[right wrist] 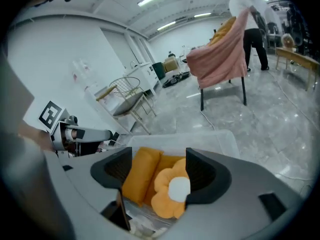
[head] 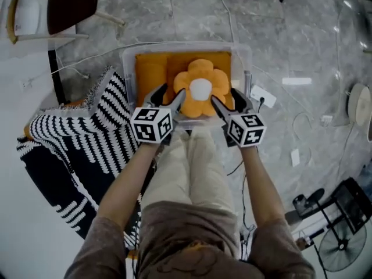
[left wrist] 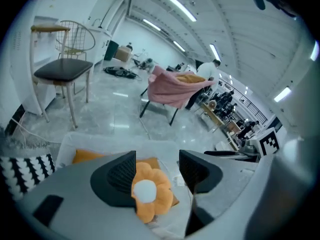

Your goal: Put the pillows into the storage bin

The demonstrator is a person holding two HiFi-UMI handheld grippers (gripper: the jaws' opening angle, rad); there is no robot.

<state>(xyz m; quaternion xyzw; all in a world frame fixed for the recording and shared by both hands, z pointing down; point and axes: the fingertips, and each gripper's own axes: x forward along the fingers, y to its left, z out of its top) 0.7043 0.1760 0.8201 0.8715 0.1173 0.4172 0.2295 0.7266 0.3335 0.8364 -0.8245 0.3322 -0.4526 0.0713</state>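
Over grey marble floor (head: 290,39) we hold the left hand-held gripper (left wrist: 157,166) and the right hand-held gripper (right wrist: 160,169) above the clear storage bin (head: 186,46), both with jaws apart and gripping nothing, while the orange flower pillow (head: 200,89) lies inside the bin on top of plain orange pillows (head: 151,74).

Flower pillow (head: 200,88) atop cushions (head: 152,71) in bin (head: 186,47).

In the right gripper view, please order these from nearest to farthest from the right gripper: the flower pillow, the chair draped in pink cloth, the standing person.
1. Flower pillow, just beyond the right gripper, in the bin.
2. Pink-draped chair, across the floor, upper right.
3. Standing person, behind that chair, far right.
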